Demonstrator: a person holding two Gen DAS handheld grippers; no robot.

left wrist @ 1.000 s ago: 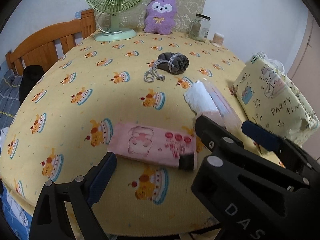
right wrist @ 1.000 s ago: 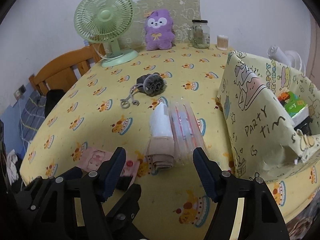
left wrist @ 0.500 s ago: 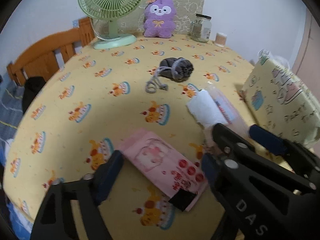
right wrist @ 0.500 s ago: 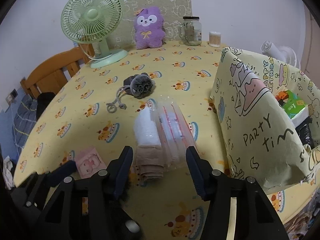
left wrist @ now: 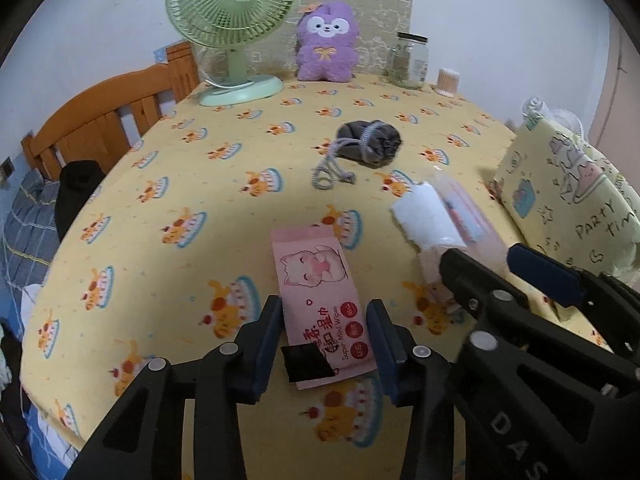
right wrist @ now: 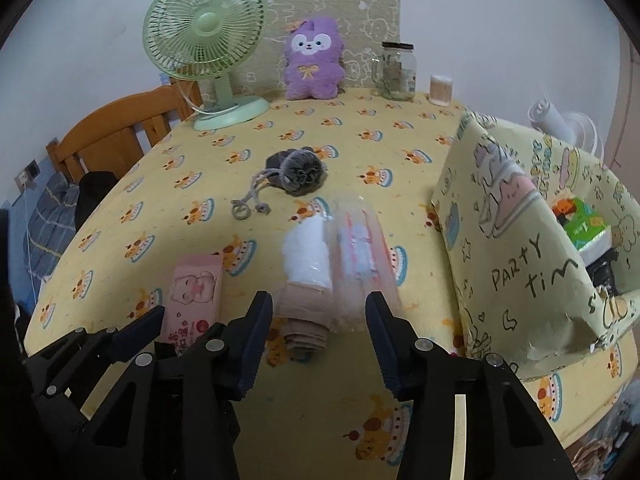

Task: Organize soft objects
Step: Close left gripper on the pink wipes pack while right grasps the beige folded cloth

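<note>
Soft, even indoor light, fairly dim, no glare. Faint shadows on the tablecloth (left wrist: 168, 184) near each gripper. Strong fisheye bend w/ black vignette at corners, esp. 10–2 o'clock. Centre sharp; clear plastic pack (right wrist: 360, 256) looks smeared. Nearest gripper bodies at 6 o'clock slightly soft.

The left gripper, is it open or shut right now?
Open. The left gripper has its fingers spread to either side of the pink wipes pack, which lies flat on the table, with gaps showing.
</note>
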